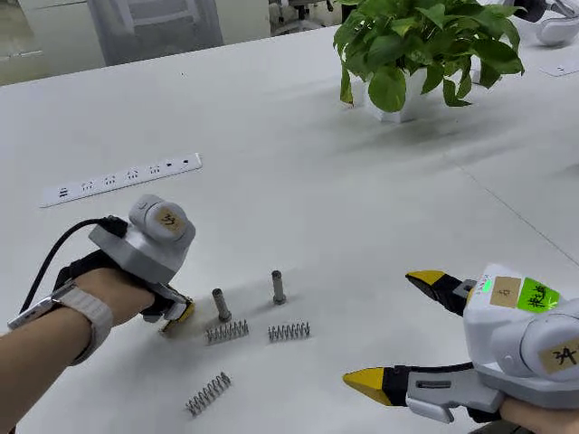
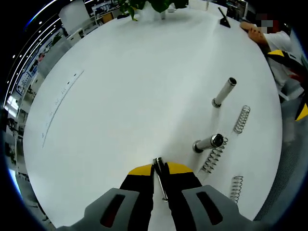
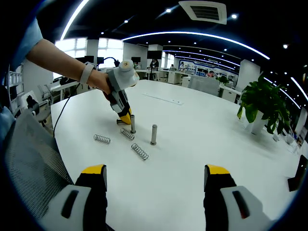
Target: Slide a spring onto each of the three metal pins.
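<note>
Left tool (image 2: 158, 166) clamped on a metal pin (image 2: 161, 186) at the desk (image 1: 362, 226) — right tool (image 1: 396, 328) wide apart
Two upright pins (image 1: 220, 305) (image 1: 279, 287), three springs (image 1: 226, 332) (image 1: 289, 332) (image 1: 208, 393) lying loose beside them

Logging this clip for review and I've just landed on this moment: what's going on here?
A person works two handheld grippers at a white table. The left gripper is shut on a slim metal piece, apparently the third pin, low at the tabletop. Two pins stand upright and bare, with three springs lying loose beside them, none fitted yet. The right gripper hangs open and empty.
</note>
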The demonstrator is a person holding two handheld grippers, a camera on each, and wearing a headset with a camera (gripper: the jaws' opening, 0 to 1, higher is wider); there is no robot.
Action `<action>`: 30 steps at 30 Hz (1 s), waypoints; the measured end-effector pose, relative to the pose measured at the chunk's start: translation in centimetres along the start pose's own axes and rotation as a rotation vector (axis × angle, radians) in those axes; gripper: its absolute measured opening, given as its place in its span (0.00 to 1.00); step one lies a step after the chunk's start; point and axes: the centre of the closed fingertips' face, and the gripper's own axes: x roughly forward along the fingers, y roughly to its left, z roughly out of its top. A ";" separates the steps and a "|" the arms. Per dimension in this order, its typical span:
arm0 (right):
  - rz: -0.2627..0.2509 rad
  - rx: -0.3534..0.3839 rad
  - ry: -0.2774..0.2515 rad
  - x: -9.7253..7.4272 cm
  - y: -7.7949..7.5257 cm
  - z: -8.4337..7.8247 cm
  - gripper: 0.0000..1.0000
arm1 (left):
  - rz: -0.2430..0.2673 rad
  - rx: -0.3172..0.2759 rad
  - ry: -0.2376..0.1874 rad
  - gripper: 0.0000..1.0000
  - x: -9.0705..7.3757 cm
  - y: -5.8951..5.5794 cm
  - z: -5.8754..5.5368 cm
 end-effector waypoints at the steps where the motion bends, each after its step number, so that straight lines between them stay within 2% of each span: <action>1: 0.002 -0.001 0.000 0.0 0.1 0.0 0.84 | -0.002 -0.010 0.006 0.10 -0.1 -0.1 -0.1; 4: 0.005 -0.008 0.005 0.0 0.2 0.0 0.84 | -0.007 -0.063 0.009 0.09 -0.2 -0.3 -0.3; 10: 0.012 -0.020 0.011 0.1 0.5 -0.1 0.84 | -0.001 -0.052 0.002 0.08 -0.4 -0.7 -0.5; 17: -0.002 -0.039 0.023 0.1 0.2 -0.3 0.84 | -0.013 -0.096 -0.051 0.08 -0.8 -1.0 -0.5; 21: 0.002 -0.042 0.027 0.1 0.2 -0.4 0.84 | -0.025 -0.103 -0.066 0.08 -1.0 -1.0 -0.6; 23: 0.006 -0.044 0.028 0.1 0.3 -0.5 0.84 | -0.031 -0.111 -0.068 0.08 -0.9 -0.8 -0.8; 30: 0.009 -0.036 0.029 0.1 0.4 -0.4 0.85 | -0.039 -0.143 -0.124 0.08 -1.9 -0.3 -0.3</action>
